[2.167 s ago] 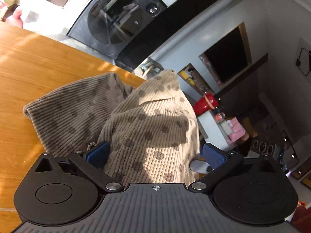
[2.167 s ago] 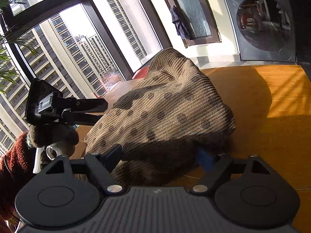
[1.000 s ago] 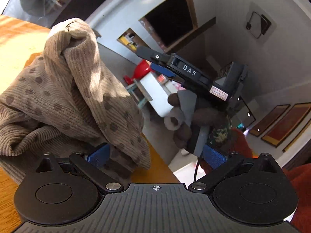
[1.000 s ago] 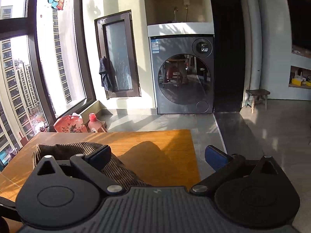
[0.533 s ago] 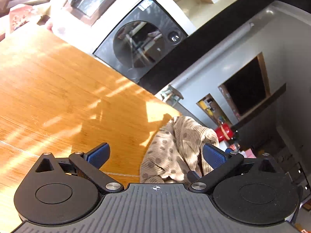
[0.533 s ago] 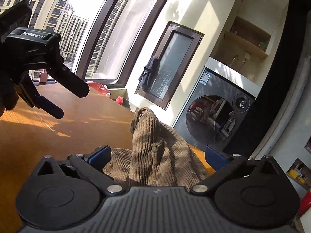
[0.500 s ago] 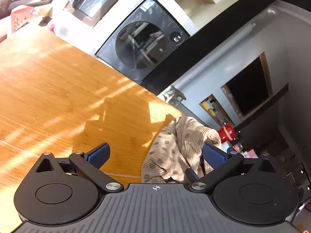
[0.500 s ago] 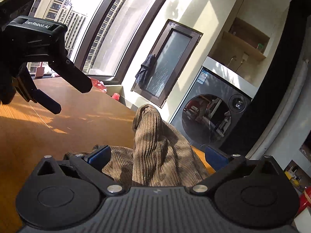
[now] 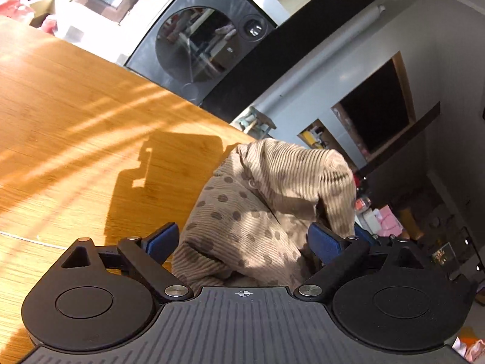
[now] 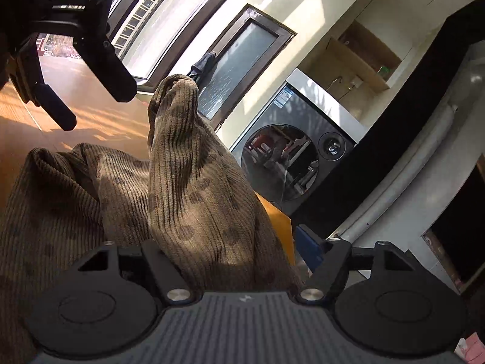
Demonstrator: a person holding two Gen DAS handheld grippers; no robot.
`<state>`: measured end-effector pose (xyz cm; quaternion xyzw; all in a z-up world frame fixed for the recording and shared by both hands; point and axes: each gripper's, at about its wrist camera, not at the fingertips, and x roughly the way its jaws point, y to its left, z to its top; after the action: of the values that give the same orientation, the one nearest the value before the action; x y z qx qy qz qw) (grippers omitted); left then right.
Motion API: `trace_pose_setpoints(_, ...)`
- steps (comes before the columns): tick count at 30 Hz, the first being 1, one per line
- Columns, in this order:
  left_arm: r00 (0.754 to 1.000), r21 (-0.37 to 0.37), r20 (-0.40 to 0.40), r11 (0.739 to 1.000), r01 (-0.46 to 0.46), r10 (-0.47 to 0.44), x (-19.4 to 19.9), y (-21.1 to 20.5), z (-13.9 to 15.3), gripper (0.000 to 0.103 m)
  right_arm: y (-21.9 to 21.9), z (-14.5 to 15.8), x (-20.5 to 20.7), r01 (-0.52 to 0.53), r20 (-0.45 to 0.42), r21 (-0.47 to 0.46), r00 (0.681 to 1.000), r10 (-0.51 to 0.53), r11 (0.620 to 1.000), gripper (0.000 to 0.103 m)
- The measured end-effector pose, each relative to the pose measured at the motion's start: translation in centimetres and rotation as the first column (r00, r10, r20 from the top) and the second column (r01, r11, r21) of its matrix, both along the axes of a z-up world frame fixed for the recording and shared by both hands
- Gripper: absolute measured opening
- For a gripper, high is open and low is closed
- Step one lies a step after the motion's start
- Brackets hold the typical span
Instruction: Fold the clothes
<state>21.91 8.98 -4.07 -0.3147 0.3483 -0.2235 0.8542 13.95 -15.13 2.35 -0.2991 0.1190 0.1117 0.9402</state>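
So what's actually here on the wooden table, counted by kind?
Garments: 1, a brown ribbed, dotted sweater.
Tongs: 2, left tongs and right tongs, both open around the sweater.
Table: 1.
Total: 4.

Since a moment ago, the dotted garment now fills both open hand-held grippers' views.

A wooden table (sunlit, streaked with shadow) carries a crumpled brown dotted garment.
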Motion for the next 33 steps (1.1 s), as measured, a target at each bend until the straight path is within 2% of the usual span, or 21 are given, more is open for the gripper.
trace_pose_setpoints(1,1.0,-0.005,-0.009,1.0,0.012,-0.012,0.4,-0.8,-0.2,0.082,-0.5,0.5,0.2,-0.005,-0.007,0.021,1.0,0.006,1.0,0.035)
trace_pose_setpoints(2,1.0,-0.001,-0.018,1.0,0.014,-0.014,0.6,-1.0,-0.5,0.081,-1.0,1.0,0.3,-0.011,-0.014,0.042,1.0,0.011,0.999,0.025)
trace_pose_setpoints(5,0.999,0.002,-0.034,1.0,0.022,-0.022,1.1,-1.4,-1.2,0.074,-2.6,2.4,0.8,-0.026,-0.035,0.104,0.999,0.03,0.994,0.016)
trace_pose_setpoints(8,0.999,-0.03,-0.036,0.999,0.028,-0.029,1.4,-1.2,-1.8,0.074,-2.3,5.3,-1.6,-0.13,0.002,0.107,0.991,0.13,0.986,0.015)
trace_pose_setpoints(10,0.999,-0.053,-0.046,0.998,0.016,-0.019,1.3,-0.5,-1.8,0.074,-1.1,5.8,-4.0,-0.213,-0.004,0.075,0.977,0.214,0.974,0.015)
trace_pose_setpoints(13,0.997,-0.089,-0.028,0.993,-0.079,0.077,-0.1,3.2,-0.6,0.074,0.9,2.6,-6.4,-0.299,-0.157,0.048,0.94,0.303,0.953,0.014)
trace_pose_setpoints(15,0.987,-0.09,0.006,0.983,-0.162,0.163,-1.7,6.3,0.8,0.081,2.2,-1.0,-7.8,-0.33,-0.234,-0.017,0.919,0.317,0.944,0.014)
trace_pose_setpoints(17,0.979,-0.09,0.049,0.977,-0.191,0.196,-3.3,7.9,2.5,0.085,3.1,-3.6,-8.8,-0.346,-0.272,-0.061,0.908,0.317,0.936,0.015)
trace_pose_setpoints(18,0.977,-0.089,0.072,0.976,-0.196,0.203,-4.1,8.4,3.4,0.086,3.1,-3.6,-8.9,-0.35,-0.27,-0.065,0.908,0.321,0.934,0.015)
trace_pose_setpoints(19,0.976,-0.092,0.101,0.978,-0.186,0.195,-4.9,8.4,4.3,0.088,3.1,-3.6,-9.0,-0.355,-0.267,-0.068,0.907,0.325,0.932,0.016)
trace_pose_setpoints(22,0.98,-0.128,0.183,0.99,-0.061,0.083,-6.5,6.5,6.3,0.09,3.0,-3.6,-9.4,-0.368,-0.259,-0.079,0.905,0.338,0.926,0.02)
trace_pose_setpoints(24,0.978,-0.128,0.207,0.991,0.038,-0.011,-6.9,4.2,6.6,0.09,3.0,-3.6,-9.6,-0.377,-0.254,-0.086,0.903,0.346,0.922,0.021)
trace_pose_setpoints(26,0.978,-0.07,0.198,0.994,0.086,-0.07,-6.6,1.7,5.9,0.09,2.7,-3.4,-9.8,-0.387,-0.252,-0.08,0.9,0.357,0.919,0.031)
trace_pose_setpoints(27,0.98,-0.02,0.187,0.997,0.078,-0.073,-6.4,0.9,5.4,0.09,1.9,-2.5,-9.9,-0.392,-0.257,-0.037,0.893,0.37,0.919,0.035)
trace_pose_setpoints(29,0.987,0.074,0.149,0.996,0.056,-0.066,-6.0,-0.3,4.1,0.085,-0.1,-0.7,-10.1,-0.393,-0.247,0.046,0.886,0.392,0.918,0.058)
trace_pose_setpoints(30,0.991,0.119,0.125,0.992,0.043,-0.058,-5.8,-0.7,3.4,0.082,-1.1,0.2,-10.1,-0.387,-0.236,0.081,0.888,0.395,0.918,0.063)
trace_pose_setpoints(31,0.994,0.162,0.101,0.986,0.031,-0.048,-5.5,-1.0,2.7,0.079,-2.1,1.0,-10.1,-0.383,-0.226,0.117,0.888,0.4,0.916,0.075)
trace_pose_setpoints(32,0.996,0.183,0.08,0.983,0.026,-0.041,-5.3,-1.1,2.1,0.078,-3.3,2.0,-10.0,-0.379,-0.212,0.166,0.888,0.408,0.91,0.087)
trace_pose_setpoints(33,0.998,0.199,0.061,0.98,0.021,-0.034,-5.2,-1.2,1.5,0.078,-4.3,2.8,-10.0,-0.375,-0.198,0.206,0.888,0.414,0.904,0.093)
